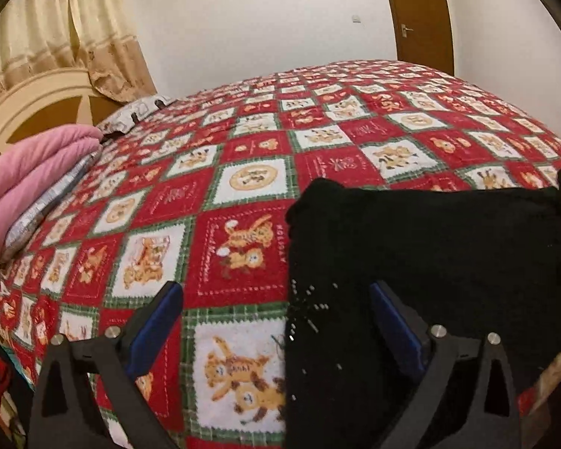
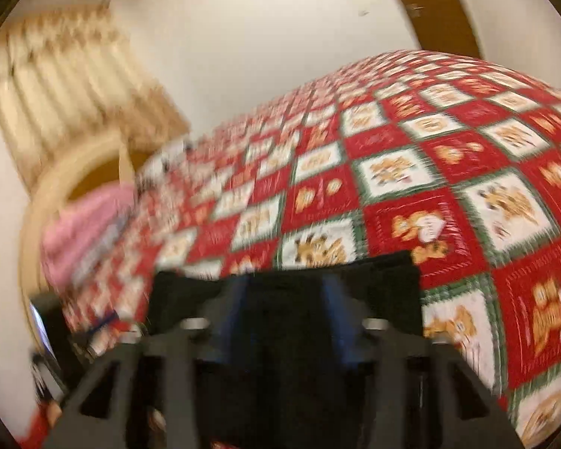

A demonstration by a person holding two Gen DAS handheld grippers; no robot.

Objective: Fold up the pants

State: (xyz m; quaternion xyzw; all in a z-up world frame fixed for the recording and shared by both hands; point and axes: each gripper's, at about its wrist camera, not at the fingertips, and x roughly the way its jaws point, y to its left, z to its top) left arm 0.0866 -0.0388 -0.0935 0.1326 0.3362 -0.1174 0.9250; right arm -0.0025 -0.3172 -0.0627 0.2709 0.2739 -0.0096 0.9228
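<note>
Left claw (image 1: 275, 299): released, its two blue-padded fingers (image 1: 161, 321) spread wide apart and low over the near edge of the bed; nothing sits between them but quilt and the left border of the pants.

Left claw's right finger (image 1: 392, 321): lies over the black cloth; whether it touches the fabric cannot be told.

Right claw (image 2: 286, 288): the frame is smeared, yet the two fingers stand close together with black cloth filling the gap, so it reads as grasping the pants.

Pants (image 1: 430, 262): black, spread in a broad flat slab on the near right part of the bed in the left wrist view, with a small cluster of pale glinting studs near the left border. In the right wrist view the same pants (image 2: 355, 273) show as a dark band running across just beyond the fingertips, its top edge fairly straight.

Quilt (image 1: 243, 172): red and white squares with green borders and orange cartoon cats, covering the whole bed under the pants.

Pink blanket (image 1: 30, 183): folded in rolls at the left side of the bed, well apart from the pants, resting on a grey patterned pillow (image 1: 52, 202).

Headboard (image 1: 37, 104): cream and curved, behind the pink blanket.

Curtain (image 1: 63, 26): cream and tan, hanging above the headboard.

Door (image 1: 419, 15): brown wood with a metal handle, in the white wall beyond the far end of the bed.
</note>
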